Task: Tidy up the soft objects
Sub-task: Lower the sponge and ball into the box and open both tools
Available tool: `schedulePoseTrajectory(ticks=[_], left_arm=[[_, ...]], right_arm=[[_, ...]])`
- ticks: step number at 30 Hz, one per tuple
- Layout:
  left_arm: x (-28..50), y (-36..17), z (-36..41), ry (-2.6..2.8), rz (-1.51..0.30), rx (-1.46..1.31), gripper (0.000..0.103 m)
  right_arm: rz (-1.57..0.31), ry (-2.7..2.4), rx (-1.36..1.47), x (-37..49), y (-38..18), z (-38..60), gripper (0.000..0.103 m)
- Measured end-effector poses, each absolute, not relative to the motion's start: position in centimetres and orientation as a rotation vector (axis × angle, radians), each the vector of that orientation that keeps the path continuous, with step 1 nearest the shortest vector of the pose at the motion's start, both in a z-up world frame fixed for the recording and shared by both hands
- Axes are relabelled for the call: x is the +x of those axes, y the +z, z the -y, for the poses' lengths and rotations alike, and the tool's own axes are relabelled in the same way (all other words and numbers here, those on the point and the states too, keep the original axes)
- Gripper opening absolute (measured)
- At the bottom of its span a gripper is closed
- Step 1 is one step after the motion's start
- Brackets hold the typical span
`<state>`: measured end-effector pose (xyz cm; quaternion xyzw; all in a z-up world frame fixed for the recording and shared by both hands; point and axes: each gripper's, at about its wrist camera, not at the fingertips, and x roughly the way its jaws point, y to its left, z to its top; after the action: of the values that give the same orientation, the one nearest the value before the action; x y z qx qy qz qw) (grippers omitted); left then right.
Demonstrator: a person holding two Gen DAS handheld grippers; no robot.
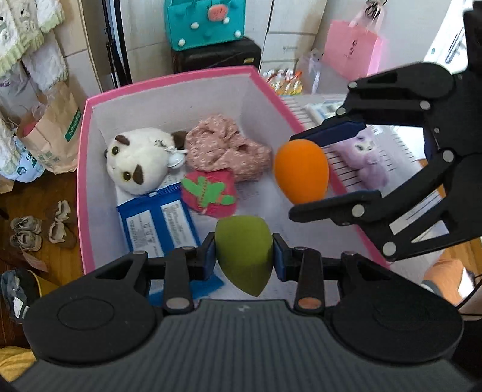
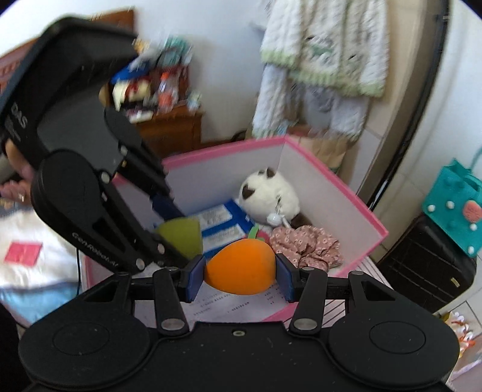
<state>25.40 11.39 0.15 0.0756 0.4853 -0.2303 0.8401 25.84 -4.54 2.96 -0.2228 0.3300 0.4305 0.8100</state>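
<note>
My left gripper point(image 1: 244, 256) is shut on a green egg-shaped sponge point(image 1: 242, 253) and holds it above the near end of a pink box point(image 1: 82, 169). My right gripper point(image 2: 240, 277) is shut on an orange egg-shaped sponge point(image 2: 241, 270), also seen in the left wrist view point(image 1: 301, 170) over the box's right wall. Inside the box lie a white plush toy point(image 1: 137, 162), a pink floral scrunchie point(image 1: 226, 149), a red strawberry pouch point(image 1: 209, 193) and a blue packet point(image 1: 158, 221). The green sponge point(image 2: 180, 235) and left gripper show in the right wrist view too.
A purple plush point(image 1: 367, 159) lies on the striped surface right of the box. A teal felt bag point(image 1: 205, 22) sits on a black case point(image 1: 217, 55) behind it. A pink paper bag point(image 1: 351, 48), a brown paper bag point(image 1: 54, 132) and small shoes point(image 1: 39, 229) stand around.
</note>
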Motion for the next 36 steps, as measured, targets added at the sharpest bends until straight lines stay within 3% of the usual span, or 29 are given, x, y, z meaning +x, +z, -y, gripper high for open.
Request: schedulePoseTrajectory(ticks=[21, 36], left_arm=[[30.6, -4.4, -11.6, -0.476, -1.236, 0.041, 0.036], [32.9, -5.9, -10.5, -0.400, -1.294, 0.008, 0.036]], right_arm=[[-0.958, 0.923, -0.873, 30.6, -2.4, -1.3, 0.058], [-0.738, 0.826, -0.701, 26.0, 4.0, 4.2, 0.062]])
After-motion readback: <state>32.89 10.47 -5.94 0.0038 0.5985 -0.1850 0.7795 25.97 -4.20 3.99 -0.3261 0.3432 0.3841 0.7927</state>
